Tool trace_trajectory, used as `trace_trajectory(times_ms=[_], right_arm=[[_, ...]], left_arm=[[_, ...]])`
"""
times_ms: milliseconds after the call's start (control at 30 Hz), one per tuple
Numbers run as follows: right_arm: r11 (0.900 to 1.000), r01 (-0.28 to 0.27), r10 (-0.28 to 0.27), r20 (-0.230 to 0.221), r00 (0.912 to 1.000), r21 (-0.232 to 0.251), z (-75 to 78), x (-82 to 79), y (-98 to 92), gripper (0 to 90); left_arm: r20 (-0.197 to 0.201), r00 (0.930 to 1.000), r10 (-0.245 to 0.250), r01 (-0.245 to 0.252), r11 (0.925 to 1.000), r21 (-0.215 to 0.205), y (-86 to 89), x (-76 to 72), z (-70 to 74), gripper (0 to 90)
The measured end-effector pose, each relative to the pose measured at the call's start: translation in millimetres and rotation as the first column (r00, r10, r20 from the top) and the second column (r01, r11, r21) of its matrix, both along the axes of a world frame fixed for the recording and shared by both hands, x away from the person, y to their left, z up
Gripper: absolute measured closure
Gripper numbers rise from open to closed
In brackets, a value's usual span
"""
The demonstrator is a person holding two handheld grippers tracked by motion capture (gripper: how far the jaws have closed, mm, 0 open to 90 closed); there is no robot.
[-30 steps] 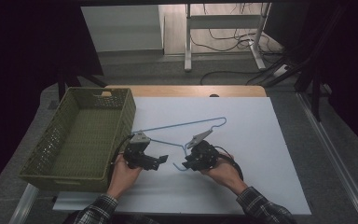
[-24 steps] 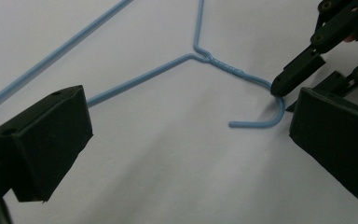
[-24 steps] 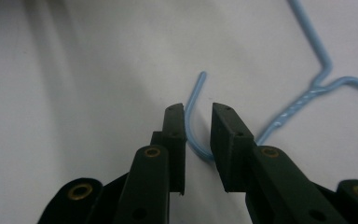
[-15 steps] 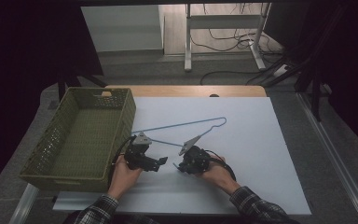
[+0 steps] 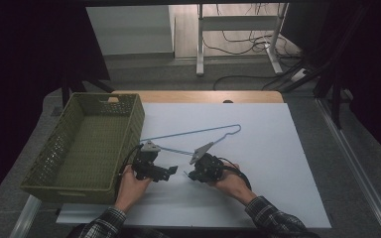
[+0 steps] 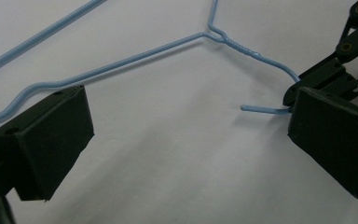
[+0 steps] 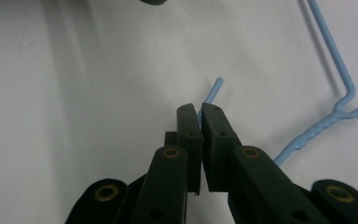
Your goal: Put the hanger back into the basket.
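Right gripper (image 7: 200, 112): jaws together, clamped on the hook of the blue wire hanger (image 7: 213, 93); the hook tip sticks out just past my jaw ends, centre of the right gripper view. In the high view this gripper (image 5: 194, 174) sits at lower centre, held in my right hand (image 5: 230, 179).

Left gripper (image 6: 186, 135): jaws wide apart, nothing between them but bare white table (image 5: 278, 148). In the high view it (image 5: 171, 171) lies lower centre-left, just beside the green wicker basket (image 5: 79, 144), held in my left hand (image 5: 131, 184).

Hanger, location: flat on the white table at frame centre in the high view (image 5: 193, 133), its long wire running toward the basket's right wall, its hook end at my right gripper.

Change since a second ago: my right gripper has drawn slightly toward the lower edge of the frame, hook in its grip; the hanger has shifted little. My reading: the hook is secured, and the left gripper is positioned to take the shoulder wire near its left jaw.

Hard to make out: the hook's curve is covered by my right jaws. The hanger's far left corner, by the basket, is too faint to follow. The basket appears empty, though its near corner is dim.
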State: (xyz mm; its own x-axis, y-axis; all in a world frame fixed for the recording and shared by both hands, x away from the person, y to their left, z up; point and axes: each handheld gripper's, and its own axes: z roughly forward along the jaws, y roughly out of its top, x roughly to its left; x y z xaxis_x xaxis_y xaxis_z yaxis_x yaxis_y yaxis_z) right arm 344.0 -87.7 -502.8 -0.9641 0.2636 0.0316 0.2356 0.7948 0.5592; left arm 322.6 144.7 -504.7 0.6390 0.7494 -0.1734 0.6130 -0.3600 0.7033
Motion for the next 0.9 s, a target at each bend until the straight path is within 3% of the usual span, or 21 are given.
trace_trajectory(times_ms=[167, 300, 333, 367, 467, 533, 600, 700, 767, 833, 900], right_arm=[[1.000, 0.002, -0.002, 0.003, 1.0000, 0.010, 5.3, -0.4, -0.5, 86.3], [1.000, -0.001, 0.001, 0.008, 1.0000, 0.022, 10.7, -0.6, -1.1, 86.3], [1.000, -0.004, 0.003, 0.010, 0.9999, 0.026, 13.3, -0.5, -1.6, 86.3], [1.000, -0.004, 0.003, 0.010, 0.9999, 0.026, 13.3, -0.5, -1.6, 86.3], [0.999, -0.006, 0.006, 0.017, 0.9998, 0.032, 16.9, -0.3, -2.7, 86.3], [0.999, -0.007, 0.006, 0.018, 0.9998, 0.037, 18.8, -0.5, -3.0, 86.3], [0.999, -0.009, 0.008, 0.023, 0.9997, 0.035, 19.9, -0.6, -3.0, 86.3], [0.999, -0.010, 0.010, 0.026, 0.9996, 0.037, 21.4, -0.7, -2.8, 86.3], [0.999, -0.011, 0.010, 0.027, 0.9996, 0.037, 23.1, -0.3, -2.8, 86.3], [0.999, -0.010, 0.009, 0.027, 0.9996, 0.041, 24.8, -0.1, -2.6, 86.3], [0.999, -0.012, 0.011, 0.031, 0.9995, 0.040, 26.2, 0.2, -2.4, 86.3]], left_arm=[[-0.027, 0.9994, 0.020, -0.020, 0.9994, -0.027, 2.1, 0.4, 2.4, 0.7], [-0.031, 0.9979, 0.058, -0.057, 0.9982, 0.018, 1.6, -1.3, 2.8, 10.3], [-0.031, 0.9978, 0.059, -0.058, 0.9982, 0.015, 2.3, -2.5, 3.6, 29.2], [-0.026, 0.9983, 0.053, -0.052, 0.9986, 0.008, 2.5, -3.8, 4.3, 29.2], [-0.017, 0.9999, 0.001, -0.001, 0.9998, -0.021, 1.0, -8.4, 3.3, 62.5], [-0.050, 0.9981, -0.036, 0.037, 0.9993, 0.003, -3.2, -8.9, -0.8, 77.9], [-0.074, 0.9952, -0.065, 0.064, 0.9979, -0.015, -8.0, -10.3, -6.3, 87.3], [-0.081, 0.9924, -0.092, 0.092, 0.9957, -0.013, -17.9, -13.1, -10.2, 89.5], [-0.067, 0.9917, -0.110, 0.112, 0.9936, 0.017, -26.0, -16.2, -12.0, 89.5], [-0.079, 0.9886, -0.128, 0.130, 0.9915, 0.011, -34.7, -18.6, -14.8, 89.5], [-0.071, 0.9881, -0.136, 0.139, 0.9897, 0.034, -43.5, -22.2, -18.0, 89.5]])
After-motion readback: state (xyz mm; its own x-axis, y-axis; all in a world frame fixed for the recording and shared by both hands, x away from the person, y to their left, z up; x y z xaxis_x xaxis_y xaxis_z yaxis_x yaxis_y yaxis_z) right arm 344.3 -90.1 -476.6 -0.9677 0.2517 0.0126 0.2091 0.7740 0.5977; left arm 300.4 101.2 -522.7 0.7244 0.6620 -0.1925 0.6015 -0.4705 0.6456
